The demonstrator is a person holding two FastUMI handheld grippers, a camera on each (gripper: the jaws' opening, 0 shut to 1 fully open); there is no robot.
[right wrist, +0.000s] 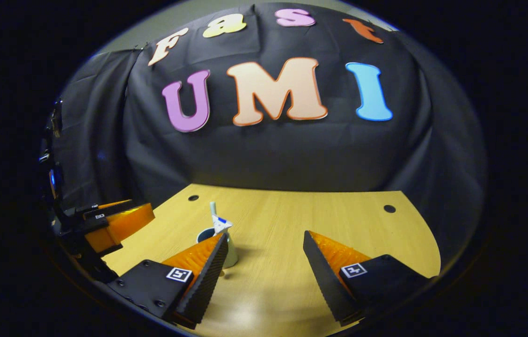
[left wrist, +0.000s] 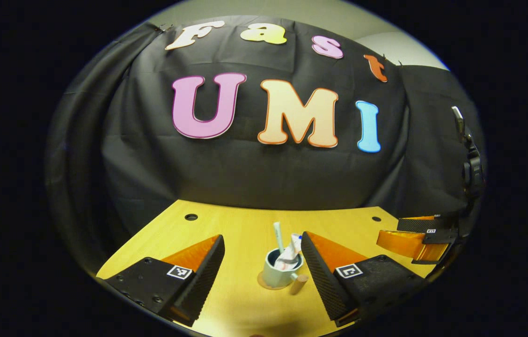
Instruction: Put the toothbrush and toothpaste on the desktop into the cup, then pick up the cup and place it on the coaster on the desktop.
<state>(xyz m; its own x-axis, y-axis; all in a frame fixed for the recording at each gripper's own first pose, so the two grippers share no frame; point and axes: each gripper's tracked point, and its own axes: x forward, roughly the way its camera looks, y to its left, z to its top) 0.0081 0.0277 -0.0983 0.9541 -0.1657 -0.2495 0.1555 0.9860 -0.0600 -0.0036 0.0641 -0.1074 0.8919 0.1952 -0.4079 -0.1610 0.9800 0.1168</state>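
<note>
A pale mug-like cup (left wrist: 279, 274) stands upright on a round brown coaster (left wrist: 263, 284) on the wooden desktop (left wrist: 245, 229). A white toothbrush (left wrist: 278, 237) and a white toothpaste tube (left wrist: 292, 252) stick up out of it. My left gripper (left wrist: 264, 276) is open, its fingers wide apart on either side of the cup and not touching it. In the right gripper view the cup (right wrist: 231, 252) sits partly behind my right gripper's left finger, with the toothbrush (right wrist: 213, 209) and toothpaste (right wrist: 221, 224) rising from it. My right gripper (right wrist: 264, 271) is open and holds nothing.
The desktop (right wrist: 320, 220) has small round holes near its back corners (left wrist: 191, 217) (right wrist: 389, 208). The right gripper (left wrist: 414, 241) hovers at the table's right edge in the left gripper view; the left gripper (right wrist: 116, 224) shows at the left in the right gripper view. Black cloth walls the back.
</note>
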